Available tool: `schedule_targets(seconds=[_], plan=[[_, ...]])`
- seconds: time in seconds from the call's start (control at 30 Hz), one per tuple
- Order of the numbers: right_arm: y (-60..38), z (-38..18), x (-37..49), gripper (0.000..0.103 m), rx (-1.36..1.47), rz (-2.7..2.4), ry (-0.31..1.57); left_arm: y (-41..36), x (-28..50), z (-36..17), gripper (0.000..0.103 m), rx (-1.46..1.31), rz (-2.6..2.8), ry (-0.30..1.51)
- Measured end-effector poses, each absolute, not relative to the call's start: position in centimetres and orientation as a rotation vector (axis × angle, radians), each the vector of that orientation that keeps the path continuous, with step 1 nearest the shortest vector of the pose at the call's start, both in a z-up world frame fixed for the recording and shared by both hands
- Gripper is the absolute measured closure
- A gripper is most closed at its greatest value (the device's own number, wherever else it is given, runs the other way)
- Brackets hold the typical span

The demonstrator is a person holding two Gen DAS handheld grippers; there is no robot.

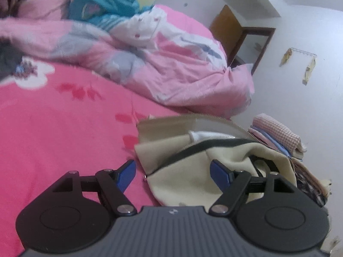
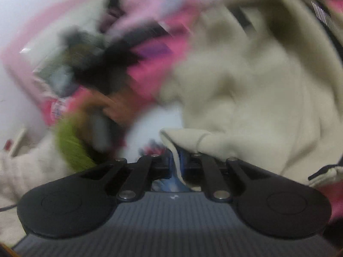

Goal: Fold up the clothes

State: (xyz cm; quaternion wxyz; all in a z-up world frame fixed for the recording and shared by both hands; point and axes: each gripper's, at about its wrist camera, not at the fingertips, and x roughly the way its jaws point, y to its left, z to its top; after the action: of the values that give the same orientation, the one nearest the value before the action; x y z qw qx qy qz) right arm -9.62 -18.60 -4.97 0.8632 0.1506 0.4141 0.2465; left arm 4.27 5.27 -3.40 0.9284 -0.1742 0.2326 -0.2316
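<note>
The right gripper has its blue pads pressed together on an edge of the cream jacket, the fabric pinched between them and rising up and to the right in a thick bunched fold; the left gripper stands with its jaws wide apart, nothing between the pads, its right finger over the cream jacket and its left finger over the pink bedspread; the jacket lies crumpled at the bed's near edge, its zipper and dark trim showing; just beside it to the right sits a stack of folded clothes in pink, blue and white; farther back a heaped pink-and-white quilt crosses the bed, with a teal cloth beyond it; a wooden door stands open by the white wall; the right wrist view is badly smeared, yet a hand with a green cuff shows to the left of the jacket.
</note>
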Motion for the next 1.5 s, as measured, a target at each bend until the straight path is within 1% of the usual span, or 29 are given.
schedule_targets(seconds=[0.03,0.07,0.1,0.17,0.2,0.3,0.43,0.5,0.63,0.73,0.77,0.8,0.83,0.87,1.07,1.27,1.37,1.5], plan=[[-18.9,-5.0,-10.1,0.095,0.343,0.517,0.854,5.2,4.0,-2.8,0.026,-0.339,-0.482,0.464],[-19.3,-4.6,-10.7,0.086,0.361,0.525,0.836,5.0,3.8,-2.2,0.024,-0.322,-0.495,0.455],[-19.7,-4.2,-11.3,0.066,0.372,0.536,0.83,4.7,3.4,-1.5,0.02,-0.293,-0.512,0.443],[-20.5,-3.1,-12.8,0.045,0.375,0.565,0.808,3.6,2.8,0.0,0.019,-0.222,-0.549,0.42],[-20.7,-2.6,-13.6,0.04,0.353,0.57,0.789,3.0,2.6,0.7,0.019,-0.184,-0.57,0.412],[-21.8,-1.1,-15.9,0.037,0.267,0.55,0.725,0.3,2.1,2.8,0.019,-0.075,-0.635,0.387],[-27.3,0.7,-18.1,0.037,0.351,0.457,0.532,-4.2,1.8,4.7,0.019,0.051,-0.73,0.374],[-31.1,1.4,-18.6,0.037,0.414,0.295,0.393,-7.1,1.9,5.1,0.019,0.124,-0.763,0.392],[-35.0,1.1,-15.7,0.037,0.298,0.057,0.391,-12.0,1.4,4.8,0.019,0.247,-0.813,0.4],[-36.0,-0.7,-12.0,0.039,0.238,0.05,0.471,-14.9,0.9,4.6,0.019,0.319,-0.849,0.386],[-36.2,-1.4,-10.8,0.051,0.233,0.059,0.502,-15.6,0.8,4.5,0.019,0.337,-0.859,0.386],[-36.3,-2.2,-9.7,0.079,0.226,0.067,0.532,-16.4,0.8,4.4,0.019,0.356,-0.866,0.388],[-35.8,-3.0,-8.8,0.093,0.209,0.072,0.558,-17.1,0.9,4.3,0.019,0.378,-0.872,0.396],[-35.6,-3.6,-8.1,0.098,0.207,0.07,0.569,-17.8,1.0,4.2,0.019,0.4,-0.877,0.404],[-39.1,-2.2,-9.8,0.099,0.362,0.049,0.365,-21.8,1.5,3.4,0.019,0.601,-0.915,0.426],[-41.3,-0.3,-10.9,0.099,0.449,0.08,0.205,-26.1,3.1,2.1,0.019,0.772,-0.918,0.488],[-42.3,0.5,-11.5,0.1,0.482,0.098,0.137,-27.4,3.2,2.0,0.019,0.796,-0.963,0.501],[-44.0,0.3,-11.2,0.1,0.51,0.086,0.108,-28.1,2.4,2.5,0.019,0.796,-1.05,0.47]])
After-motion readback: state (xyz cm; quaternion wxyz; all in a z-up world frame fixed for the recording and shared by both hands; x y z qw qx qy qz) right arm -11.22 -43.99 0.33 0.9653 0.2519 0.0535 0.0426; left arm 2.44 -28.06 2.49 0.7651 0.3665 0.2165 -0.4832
